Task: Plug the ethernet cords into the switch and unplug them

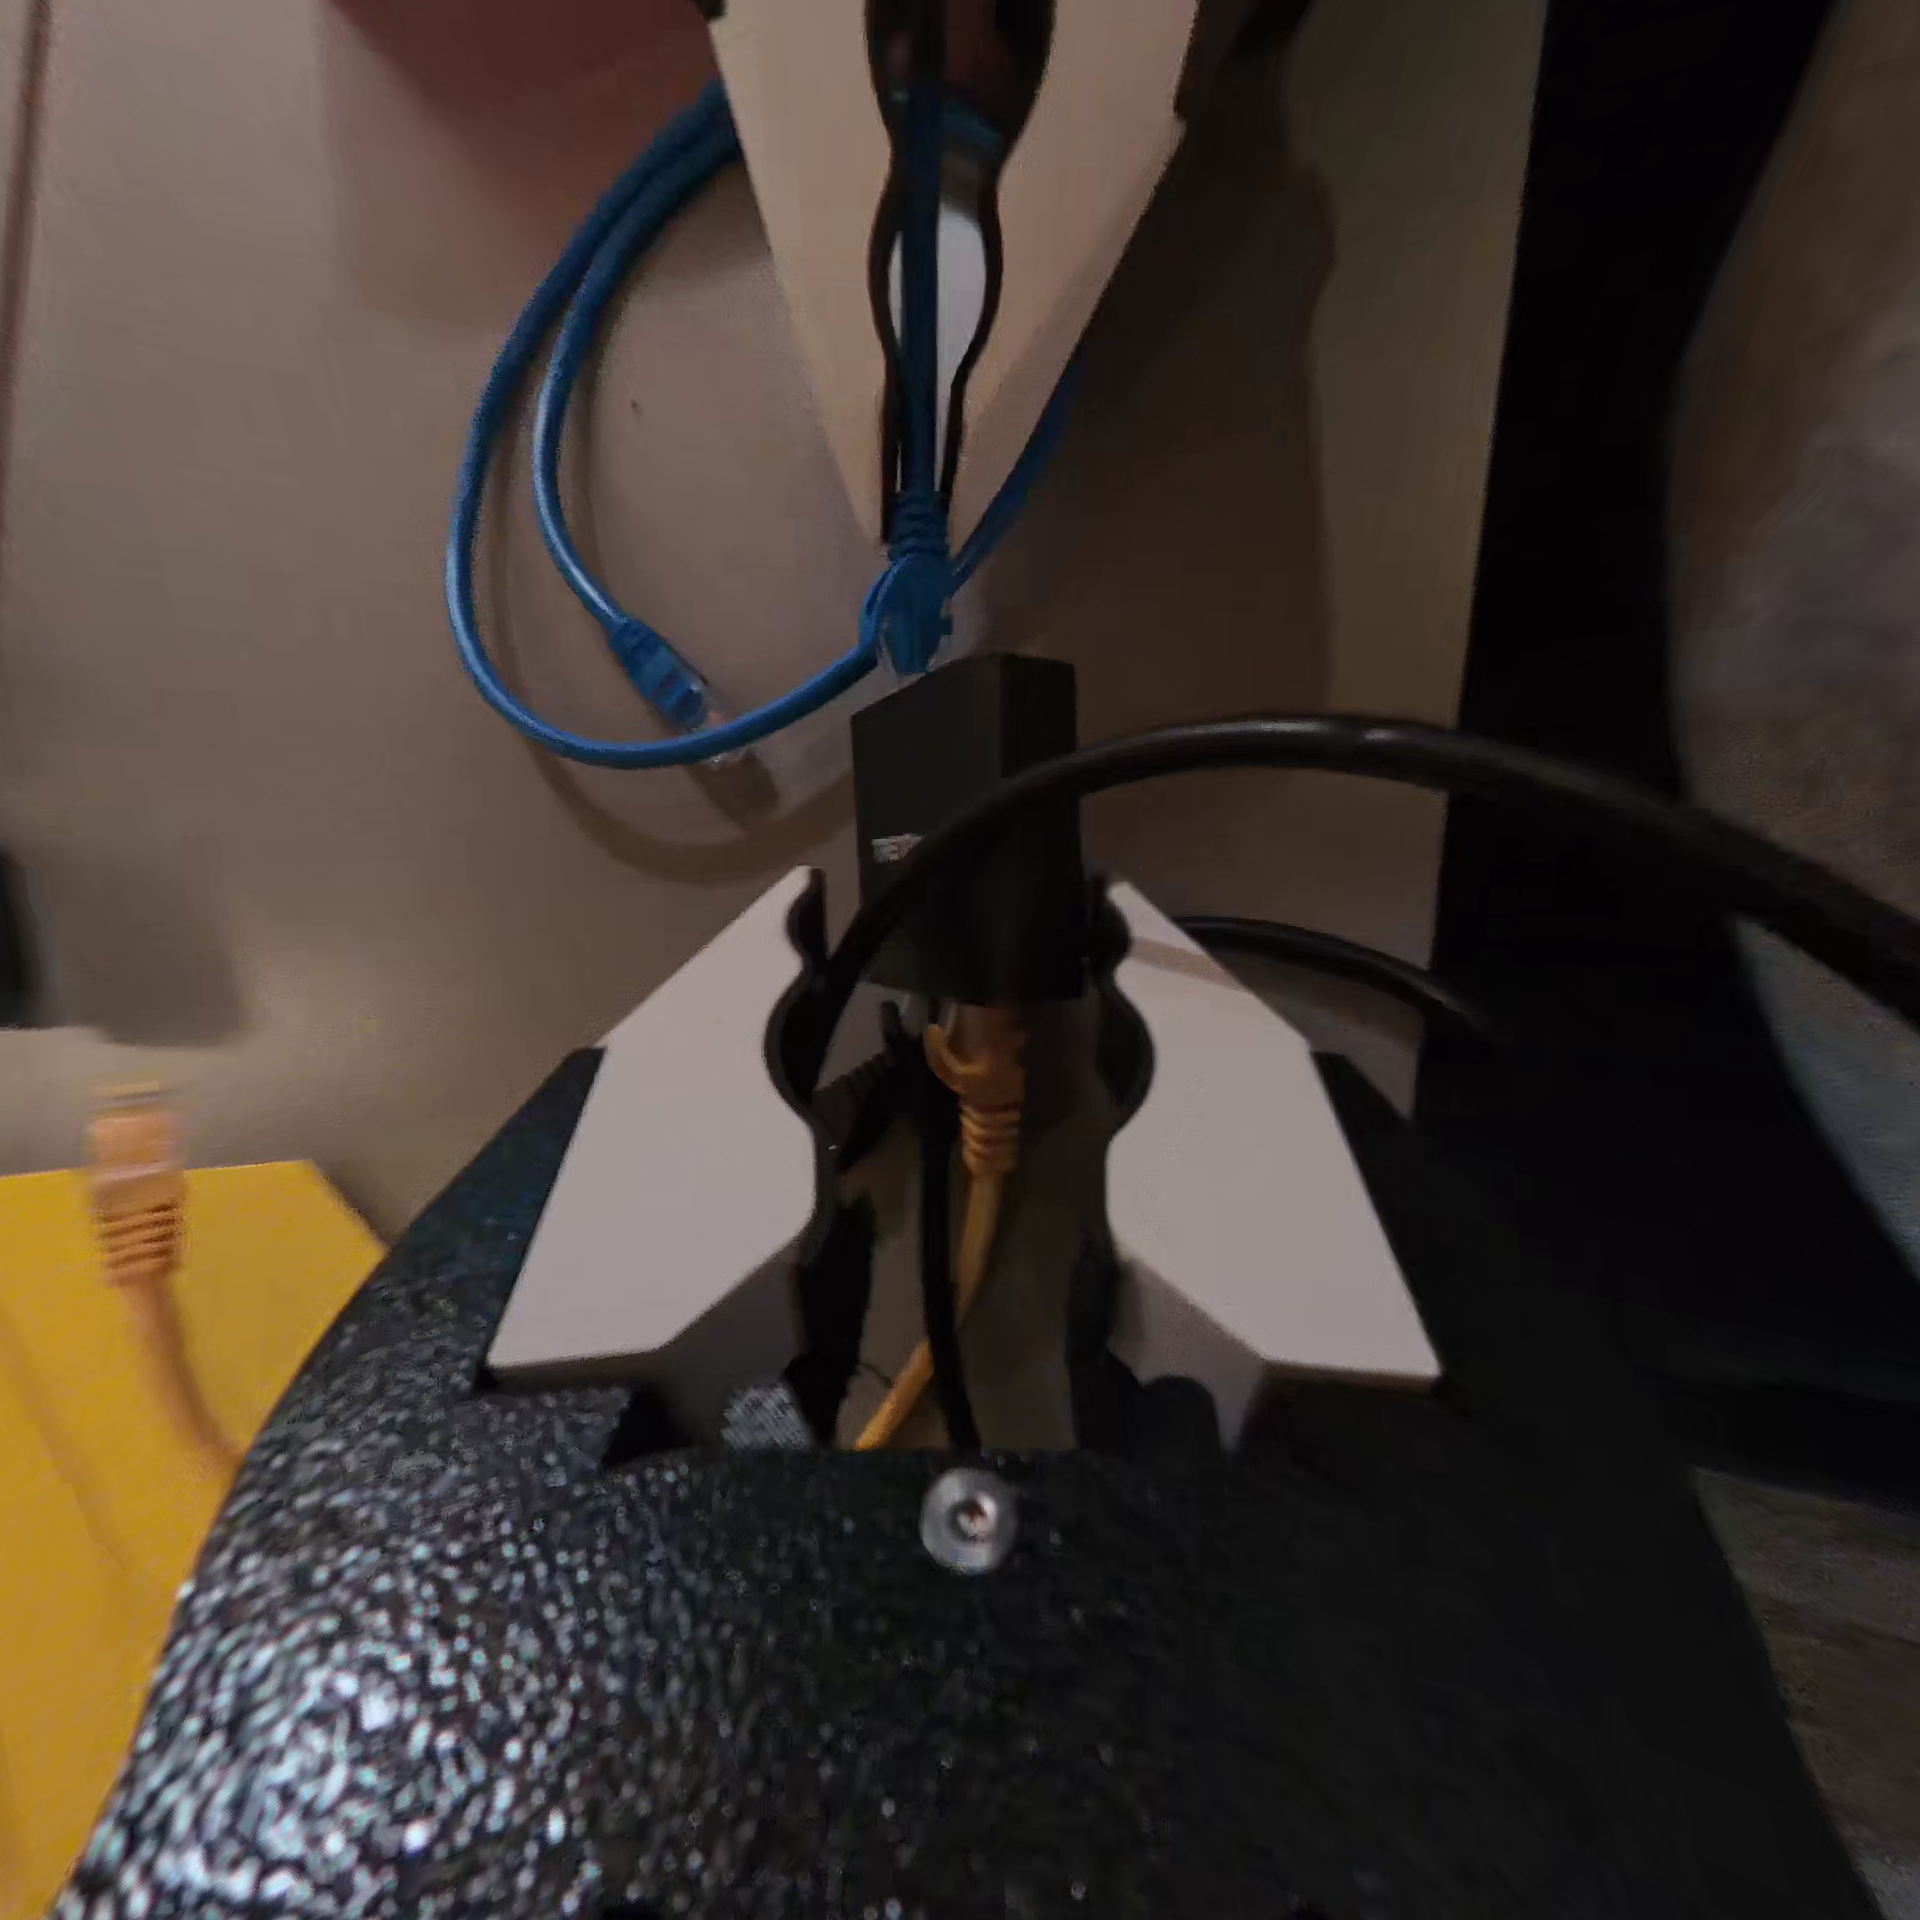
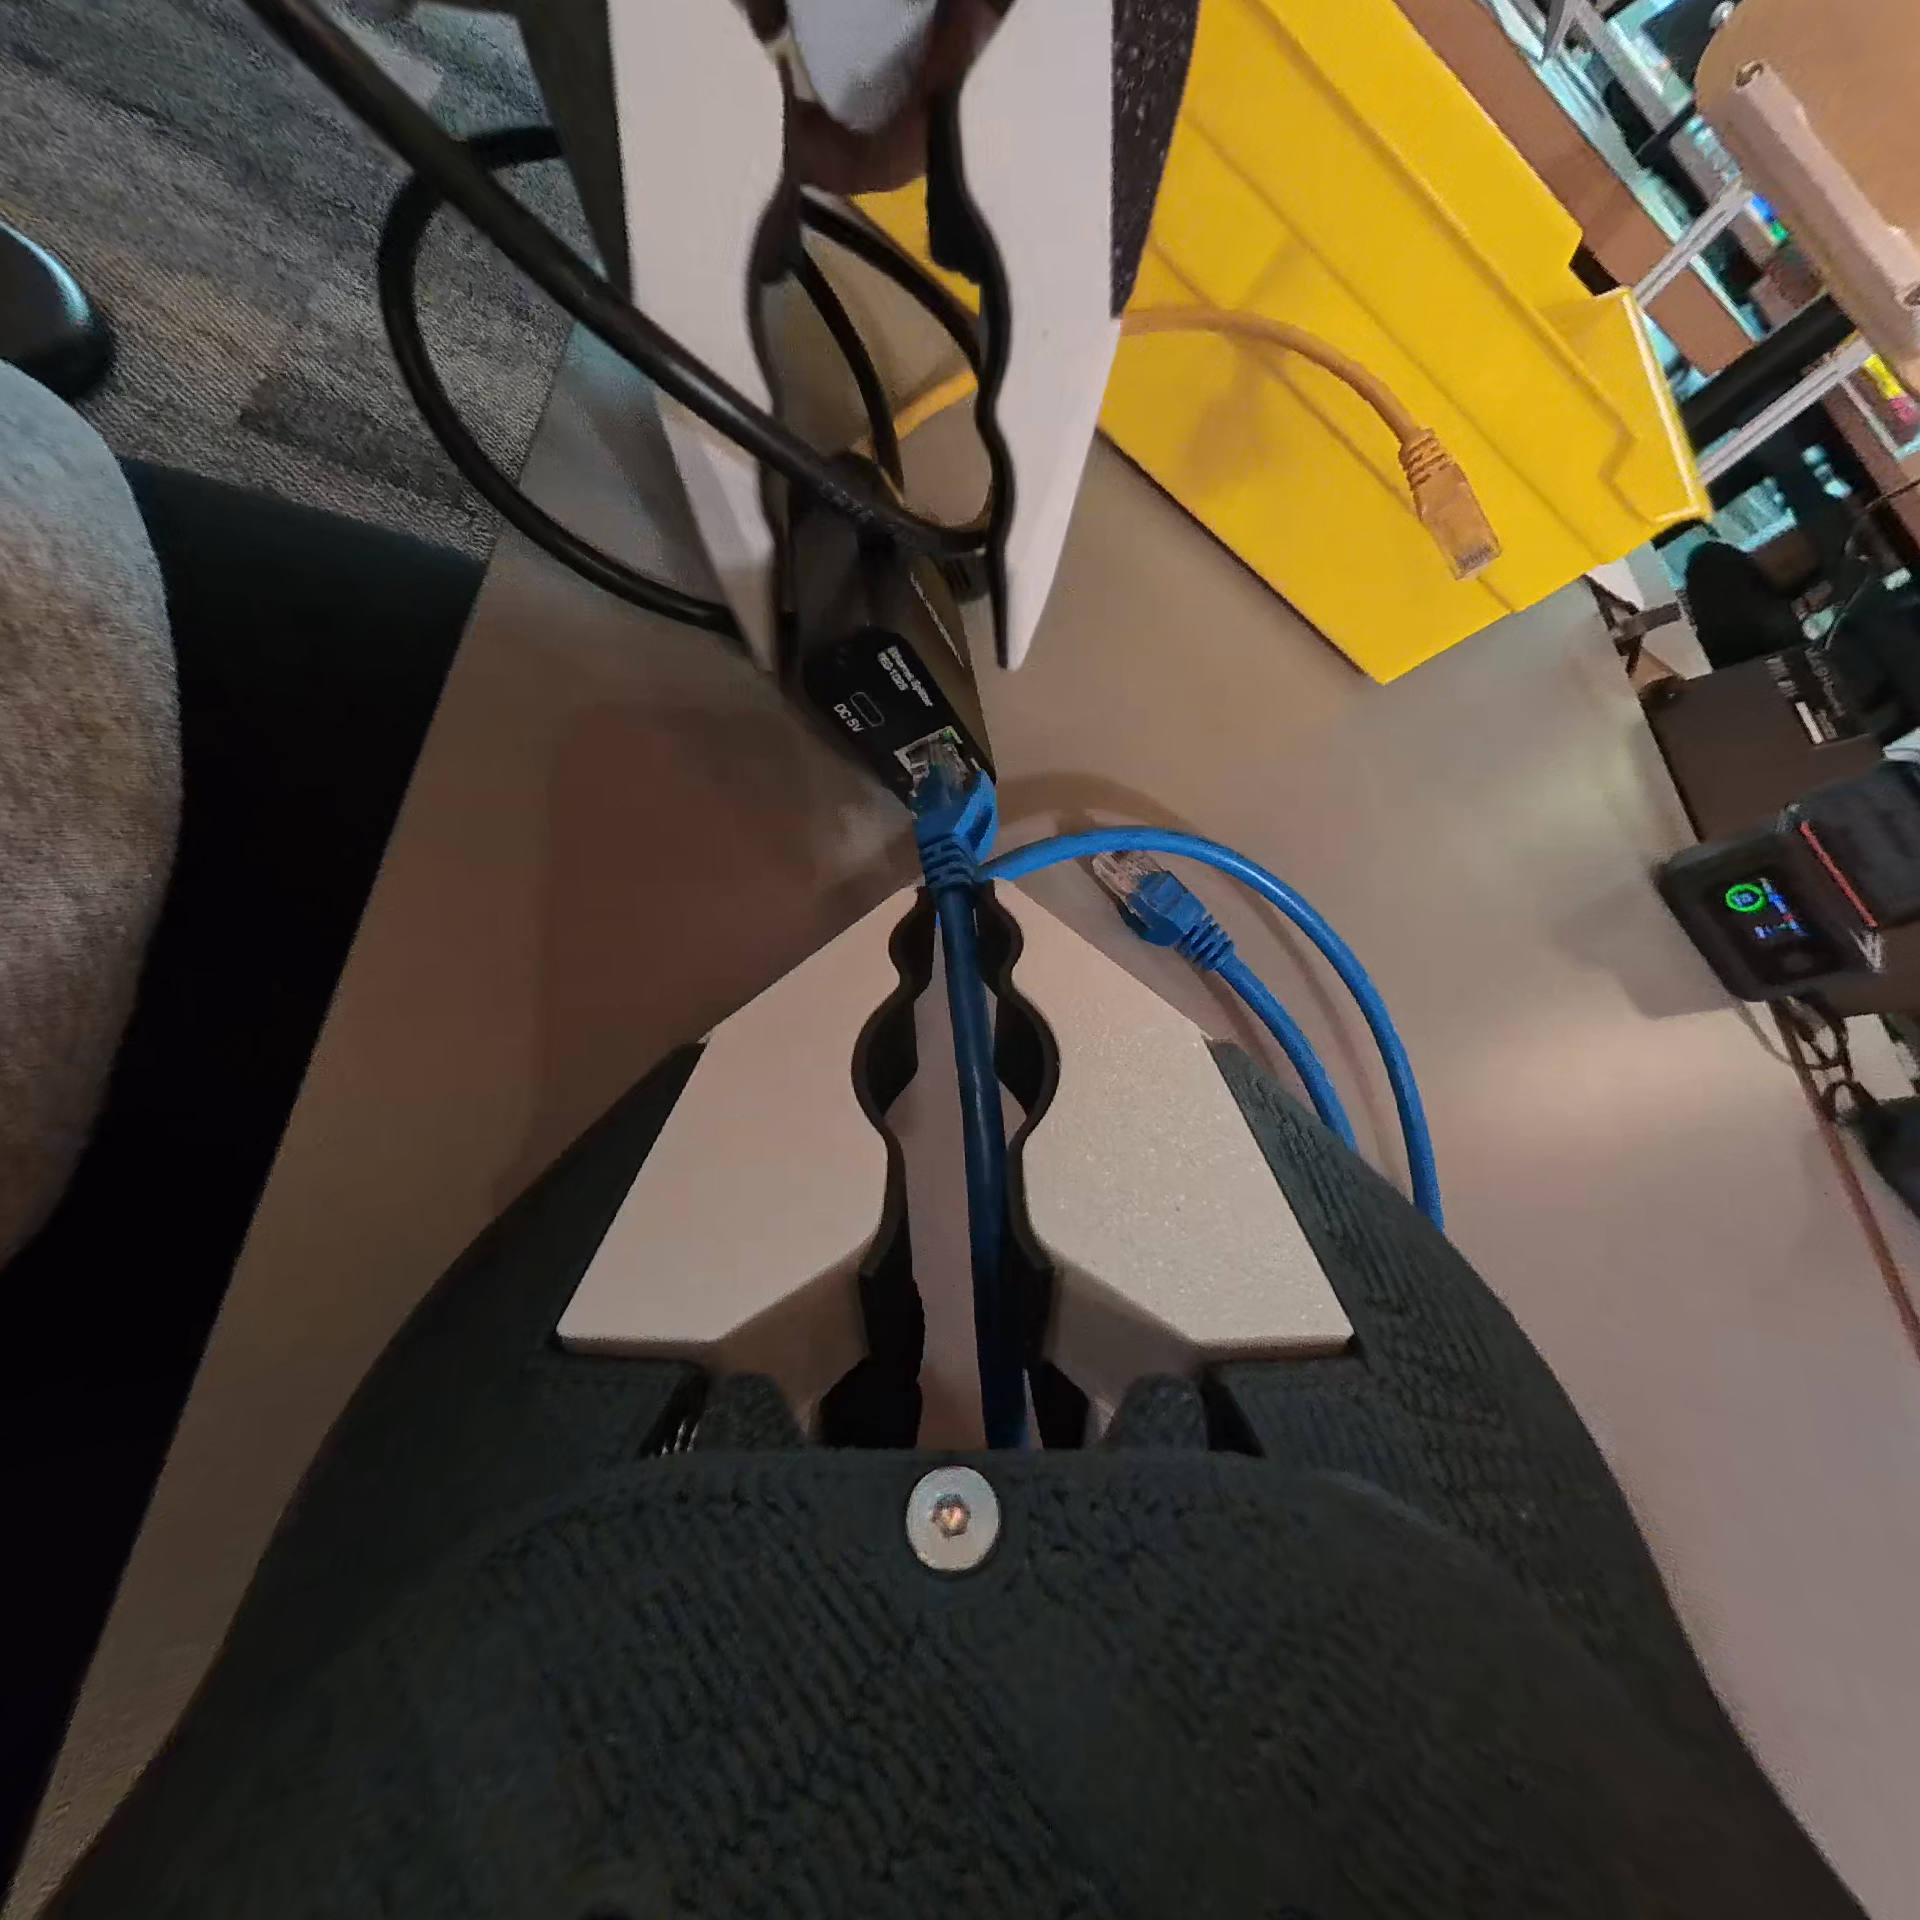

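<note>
my two grippers meet over a small black switch [image 2: 902, 717] above the beige table [image 2: 1299, 831].

my right gripper [image 2: 956, 904] pinches the blue cord [image 2: 977, 1143] just behind its plug, seated in the switch; my left gripper [image 1: 961, 914] clamps the switch body. a loose orange plug [image 2: 1449, 509] lies beyond, before a yellow bin [image 2: 1455, 260].

Non-task items I observe on and around the bench.
I note a yellow bin [image 2: 1434, 343] resting on the beige tabletop [image 2: 1299, 831], a small black device with a lit screen [image 2: 1766, 920] at the far edge, and grey carpet [image 2: 208, 187] beyond the table.
</note>
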{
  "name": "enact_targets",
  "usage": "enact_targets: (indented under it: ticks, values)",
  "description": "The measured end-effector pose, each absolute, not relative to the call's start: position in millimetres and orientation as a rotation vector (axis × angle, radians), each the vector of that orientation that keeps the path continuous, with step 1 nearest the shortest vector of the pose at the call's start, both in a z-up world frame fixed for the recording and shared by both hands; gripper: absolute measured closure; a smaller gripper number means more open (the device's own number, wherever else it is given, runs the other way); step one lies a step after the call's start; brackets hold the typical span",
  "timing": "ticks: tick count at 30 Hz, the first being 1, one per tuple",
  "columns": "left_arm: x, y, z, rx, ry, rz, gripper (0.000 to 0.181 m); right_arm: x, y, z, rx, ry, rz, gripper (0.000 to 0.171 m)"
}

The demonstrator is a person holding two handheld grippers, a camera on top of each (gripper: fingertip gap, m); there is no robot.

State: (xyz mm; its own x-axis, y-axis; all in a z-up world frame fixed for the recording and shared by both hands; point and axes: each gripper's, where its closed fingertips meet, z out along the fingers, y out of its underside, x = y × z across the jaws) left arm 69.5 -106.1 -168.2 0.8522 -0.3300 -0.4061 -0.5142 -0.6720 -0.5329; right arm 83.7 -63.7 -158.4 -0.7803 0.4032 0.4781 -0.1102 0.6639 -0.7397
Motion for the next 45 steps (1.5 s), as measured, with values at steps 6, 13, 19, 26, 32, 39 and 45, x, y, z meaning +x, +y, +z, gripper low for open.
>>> enact_targets:
  ticks: [6, 13, 19, 26, 32, 39, 45]
  values:
    - [72.1, -100.1, -163.6, -2.298, 0.68, 0.46, 0.152, 91.1, -62.2, -149.8, 0.005, -2.151, 0.918, 0.167]
    - [88.5, -91.0, -141.4, -2.151, 0.566, 0.222, 0.153, 99.3, -59.8, -127.5, -0.007, -2.133, 1.011, 0.167]
    - [94.2, -84.7, -131.1, -2.103, 0.563, 0.217, 0.154, 97.9, -55.8, -129.1, -0.029, -2.146, 0.984, 0.168]
    - [110.1, -82.1, -134.3, -2.085, 0.643, 0.161, 0.153, 103.4, -58.6, -152.8, 0.003, -2.24, 0.954, 0.167]
    - [107.6, -86.2, -107.0, -1.935, 0.469, -0.076, 0.153, 109.0, -66.4, -116.8, -0.184, -2.193, 1.417, 0.144]
    - [116.0, -86.5, -86.3, -1.82, 0.432, -0.199, 0.153, 112.2, -68.0, -97.3, -0.191, -2.146, 1.458, 0.163]
    - [117.4, -82.8, -88.4, -1.807, 0.43, -0.213, 0.153, 112.9, -65.7, -98.4, -0.224, -2.201, 1.463, 0.165]
